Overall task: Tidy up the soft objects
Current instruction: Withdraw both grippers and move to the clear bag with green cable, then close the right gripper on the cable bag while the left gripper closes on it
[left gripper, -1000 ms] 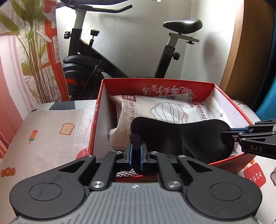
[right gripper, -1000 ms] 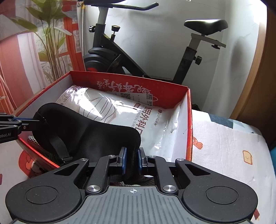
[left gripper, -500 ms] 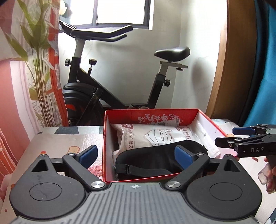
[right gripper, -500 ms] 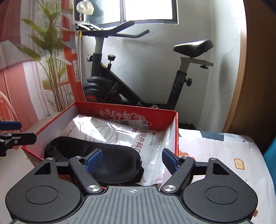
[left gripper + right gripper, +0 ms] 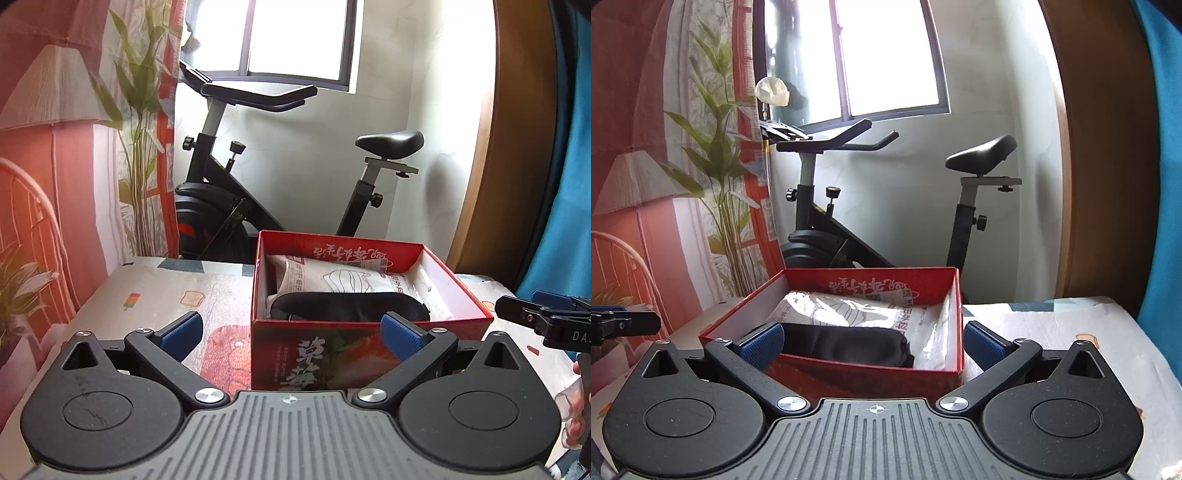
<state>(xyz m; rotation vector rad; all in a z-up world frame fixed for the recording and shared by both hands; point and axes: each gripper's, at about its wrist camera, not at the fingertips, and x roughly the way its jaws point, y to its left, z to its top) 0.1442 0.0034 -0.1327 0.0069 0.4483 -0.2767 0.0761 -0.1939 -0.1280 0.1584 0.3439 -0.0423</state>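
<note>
Both jaws were opening, nothing between them: the left gripper (image 5: pixel 291 332) and right gripper (image 5: pixel 873 341) stood clear of the red box (image 5: pixel 369 354) near the bed's far edge. The black eye mask (image 5: pixel 351 306) lay inside on the white mask packet (image 5: pixel 343 278), along the box's near wall. Its edge seemed liable to spring over that wall, or a gripper might nudge the box

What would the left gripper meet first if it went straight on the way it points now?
Probably the red box: its near wall fills the space ahead between the opening jaws of the left gripper, which hold nothing. Depth is unclear, so the eye mask inside might be reached over the rim.
</note>
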